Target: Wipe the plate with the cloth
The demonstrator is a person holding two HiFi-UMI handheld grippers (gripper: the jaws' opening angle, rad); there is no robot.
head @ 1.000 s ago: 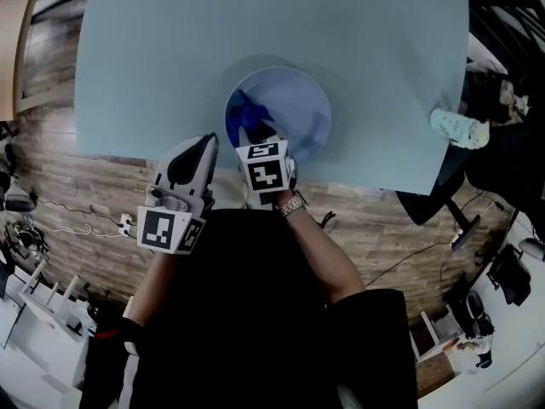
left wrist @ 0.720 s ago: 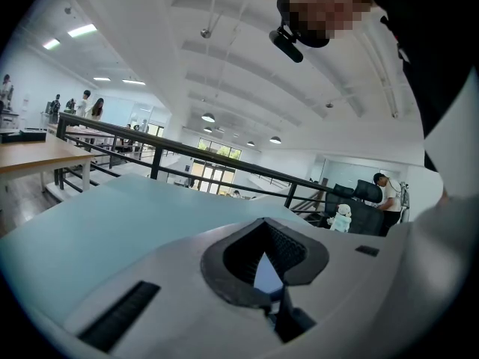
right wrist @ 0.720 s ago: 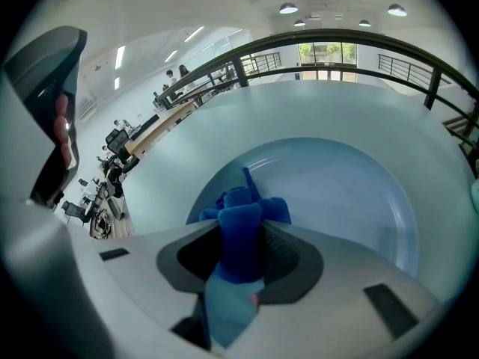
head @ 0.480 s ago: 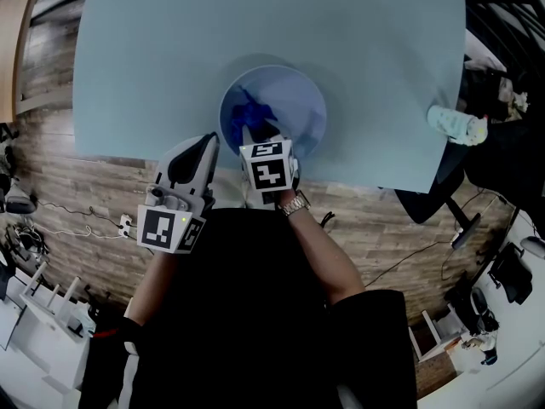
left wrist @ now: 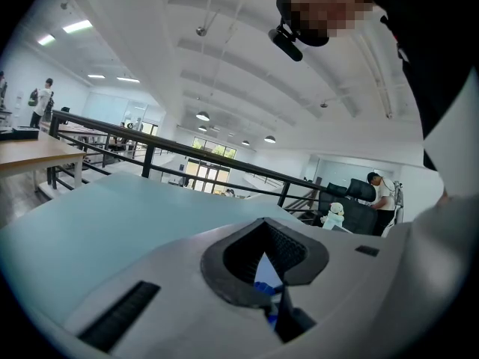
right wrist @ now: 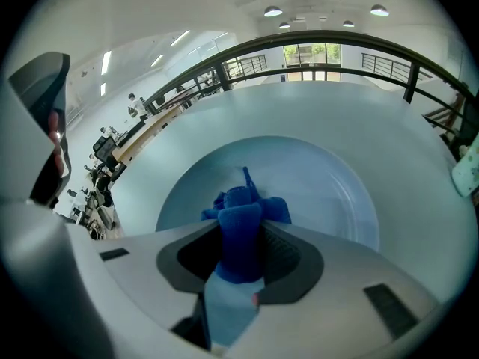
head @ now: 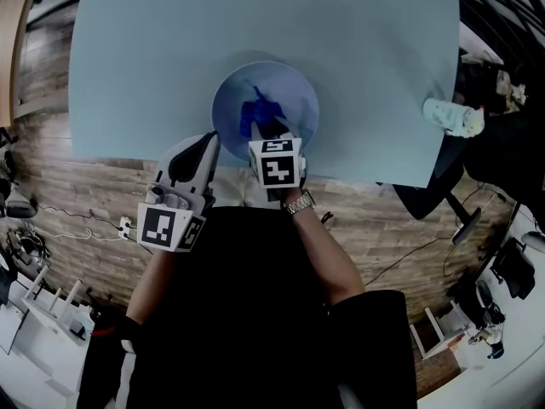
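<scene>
Wiping now: right gripper (right wrist: 239, 249) clamps the cloth (right wrist: 241, 214) mid-way across the plate (right wrist: 333, 189); left gripper (left wrist: 268, 271), closed empty, hangs beside its near rim. Next, likely sweep outward.

We log left gripper (head: 207, 141) and right gripper (head: 271, 133): white moulded shells, dark grey ribbed jaw pads (right wrist: 284, 253), each with a white cube (head: 170, 227) bearing black square markers. Person wears black top (head: 255, 313), metal-link watch (head: 295, 203) on right wrist, black head camera (left wrist: 287, 42).
</scene>
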